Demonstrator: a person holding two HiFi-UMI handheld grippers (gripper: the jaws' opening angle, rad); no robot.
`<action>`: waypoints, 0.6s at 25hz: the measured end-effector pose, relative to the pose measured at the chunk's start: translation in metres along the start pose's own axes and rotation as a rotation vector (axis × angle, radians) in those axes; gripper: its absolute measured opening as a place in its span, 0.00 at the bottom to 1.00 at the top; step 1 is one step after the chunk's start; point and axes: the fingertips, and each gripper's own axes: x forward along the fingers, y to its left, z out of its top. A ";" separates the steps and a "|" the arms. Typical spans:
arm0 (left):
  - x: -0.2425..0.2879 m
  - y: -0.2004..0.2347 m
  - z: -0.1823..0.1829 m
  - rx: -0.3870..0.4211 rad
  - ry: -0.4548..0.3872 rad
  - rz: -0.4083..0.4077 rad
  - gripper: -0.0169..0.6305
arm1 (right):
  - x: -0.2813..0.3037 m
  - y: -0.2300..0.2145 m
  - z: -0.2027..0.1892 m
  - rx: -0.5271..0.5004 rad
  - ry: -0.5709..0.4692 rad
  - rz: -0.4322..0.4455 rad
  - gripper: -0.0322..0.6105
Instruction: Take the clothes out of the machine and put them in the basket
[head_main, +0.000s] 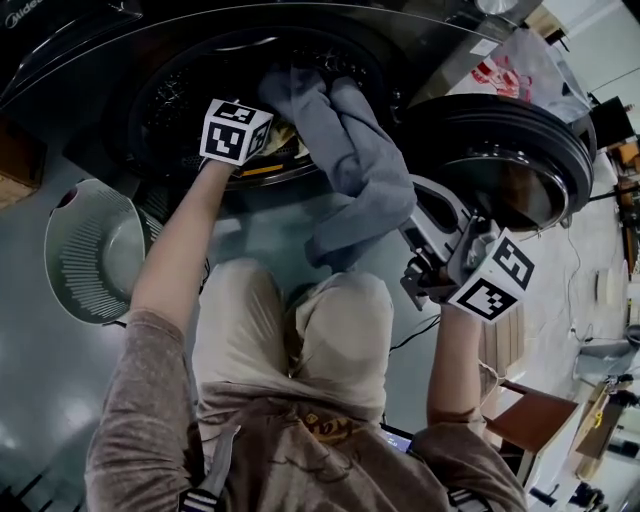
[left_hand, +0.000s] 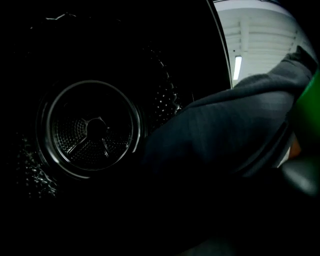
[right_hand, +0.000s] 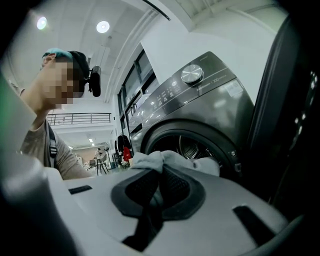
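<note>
A grey garment (head_main: 355, 165) trails out of the washing machine's drum mouth (head_main: 180, 100) and hangs down towards the person's knees. My right gripper (head_main: 415, 195) is at its right edge, in front of the machine. In the right gripper view the right gripper (right_hand: 159, 167) is shut, with a fold of the grey garment (right_hand: 175, 161) pinched at the tips. My left gripper (head_main: 258, 135) reaches into the drum mouth, and its marker cube (head_main: 236, 130) hides the jaws. The left gripper view is dark: it shows the drum's back wall (left_hand: 90, 130) and the grey garment (left_hand: 235, 125), but no jaws.
A pale slatted basket (head_main: 90, 250) stands on the floor left of the person's left arm. The machine's round door (head_main: 500, 160) hangs open at the right, close to my right gripper. The person's knees (head_main: 300, 320) are below the drum mouth. Furniture and cables lie at the far right.
</note>
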 end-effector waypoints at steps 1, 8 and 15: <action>-0.006 0.002 0.002 -0.022 -0.013 0.005 0.17 | 0.000 -0.003 -0.001 0.004 -0.003 -0.001 0.08; -0.070 0.007 0.020 -0.194 -0.110 -0.017 0.14 | 0.013 -0.024 -0.021 0.022 0.012 -0.045 0.08; -0.127 -0.012 0.049 -0.202 -0.161 -0.049 0.14 | 0.044 -0.025 -0.047 -0.021 0.071 -0.057 0.08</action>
